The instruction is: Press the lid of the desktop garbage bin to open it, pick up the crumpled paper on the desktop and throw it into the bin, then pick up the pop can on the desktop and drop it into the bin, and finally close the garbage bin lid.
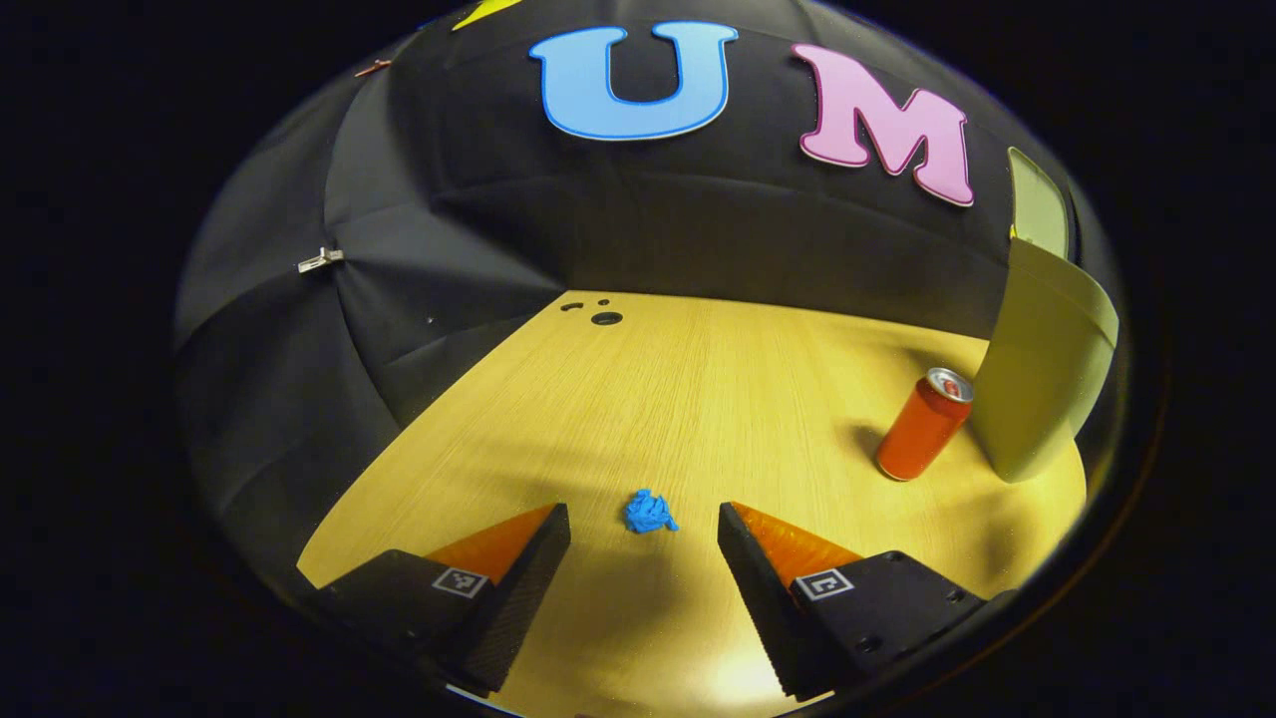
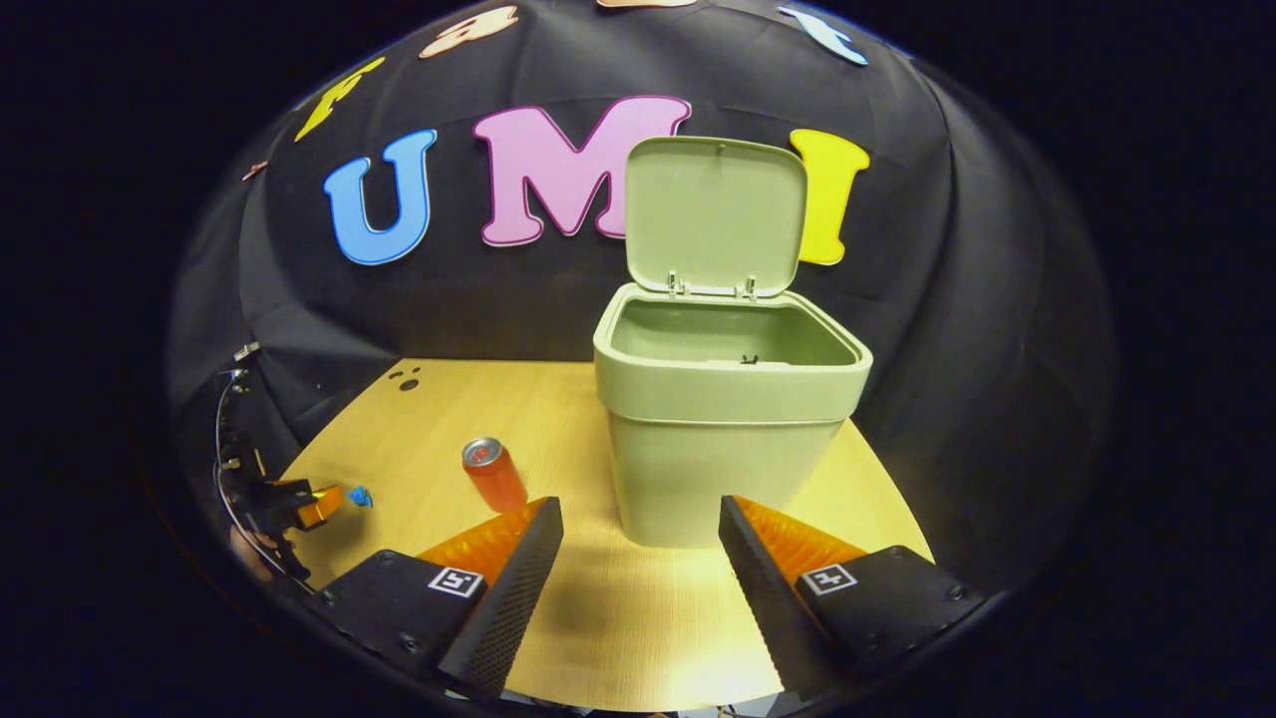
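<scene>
Spread wide, the left tool [image 1: 644, 529] is held just above the bench [image 1: 648, 399], with the blue paper [image 1: 650, 512] lying between its fingertips, untouched. Farther right, the can [image 1: 923, 424] stands upright just beside the bin [image 1: 1037, 374]. The right tool [image 2: 640, 524] is likewise released, held before the bin [image 2: 723, 439], whose lid [image 2: 716, 214] is raised. The can [image 2: 493, 474] is seen left of the bin, and the paper [image 2: 360, 496] at the far left by the left tool [image 2: 334, 502].
</scene>
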Available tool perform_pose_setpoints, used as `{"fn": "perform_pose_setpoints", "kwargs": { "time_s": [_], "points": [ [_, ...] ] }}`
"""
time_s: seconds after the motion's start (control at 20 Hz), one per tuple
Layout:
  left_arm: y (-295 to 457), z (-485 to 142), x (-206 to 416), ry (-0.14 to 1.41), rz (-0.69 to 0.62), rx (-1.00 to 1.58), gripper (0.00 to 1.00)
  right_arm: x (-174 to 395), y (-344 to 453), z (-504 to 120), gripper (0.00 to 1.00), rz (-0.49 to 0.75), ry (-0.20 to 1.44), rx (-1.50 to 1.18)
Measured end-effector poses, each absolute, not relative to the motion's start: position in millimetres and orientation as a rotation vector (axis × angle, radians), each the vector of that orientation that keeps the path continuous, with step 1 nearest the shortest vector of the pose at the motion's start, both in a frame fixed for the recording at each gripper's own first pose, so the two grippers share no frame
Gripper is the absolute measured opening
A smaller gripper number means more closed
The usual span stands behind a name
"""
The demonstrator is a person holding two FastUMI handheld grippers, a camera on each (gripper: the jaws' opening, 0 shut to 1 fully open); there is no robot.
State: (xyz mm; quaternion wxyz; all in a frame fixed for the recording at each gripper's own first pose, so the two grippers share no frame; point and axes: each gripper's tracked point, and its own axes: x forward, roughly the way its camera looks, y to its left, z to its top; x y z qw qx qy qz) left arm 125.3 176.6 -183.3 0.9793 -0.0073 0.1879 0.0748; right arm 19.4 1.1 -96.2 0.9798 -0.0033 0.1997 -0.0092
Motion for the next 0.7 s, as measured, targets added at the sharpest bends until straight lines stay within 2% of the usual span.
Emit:
{"fn": "perform_pose_setpoints", "kwargs": {
  "time_s": [0.45,0.7],
  "points": [
    [190,-239,169,0.503,0.174,-0.015,0.96,27,3,-119,0.99,0.019,0.482,-0.028],
    [184,-247,183,0.508,0.149,-0.002,0.93,28,3,-129,1.00,0.021,0.516,-0.029]
  ]
}}
